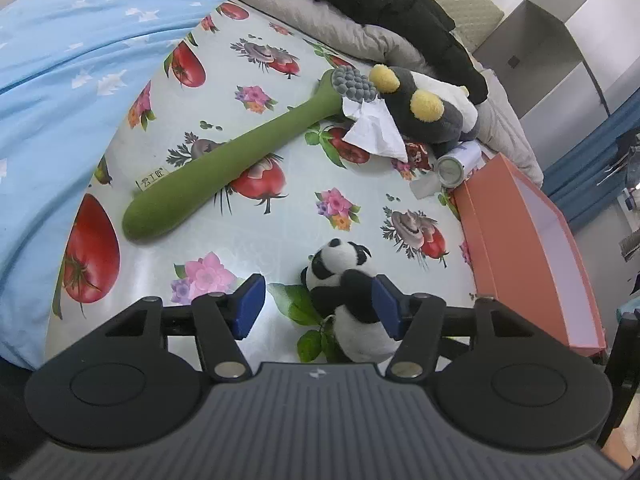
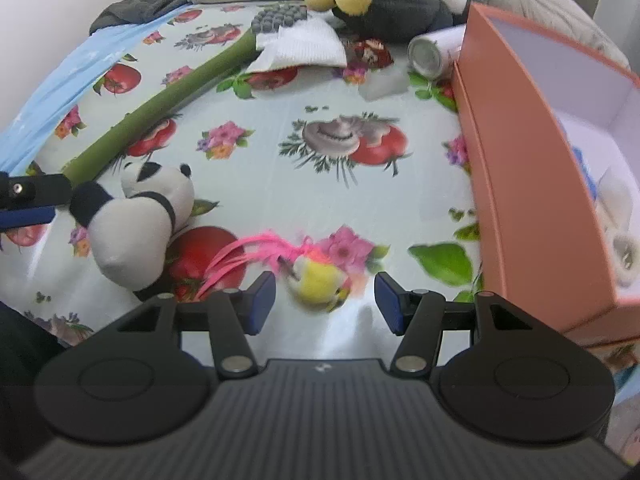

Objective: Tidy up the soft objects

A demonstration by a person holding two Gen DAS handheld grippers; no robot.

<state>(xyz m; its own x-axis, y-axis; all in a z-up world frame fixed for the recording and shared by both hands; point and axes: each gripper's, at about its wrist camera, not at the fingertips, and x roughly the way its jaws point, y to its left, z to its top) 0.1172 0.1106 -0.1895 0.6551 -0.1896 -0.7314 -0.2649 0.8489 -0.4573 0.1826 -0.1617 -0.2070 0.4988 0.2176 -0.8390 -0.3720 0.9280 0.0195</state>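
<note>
A small plush panda (image 1: 346, 300) lies on the fruit-print cloth (image 1: 280, 216). My left gripper (image 1: 318, 306) is open, and the panda sits between its blue pads, against the right pad. The panda also shows in the right wrist view (image 2: 136, 216), with a left finger (image 2: 28, 200) beside it. My right gripper (image 2: 325, 300) is open around a yellow plush toy with pink feathers (image 2: 316, 276), not touching it. A long green plush stick (image 1: 224, 168) and a grey-and-yellow plush toy (image 1: 424, 108) lie further back.
An open orange box (image 1: 520, 248) stands at the right; in the right wrist view (image 2: 532, 168) it holds soft white and blue items. A white tissue (image 1: 376, 128), a small can (image 1: 452, 168), a blue blanket (image 1: 60, 80), grey pillows and black clothing ring the cloth.
</note>
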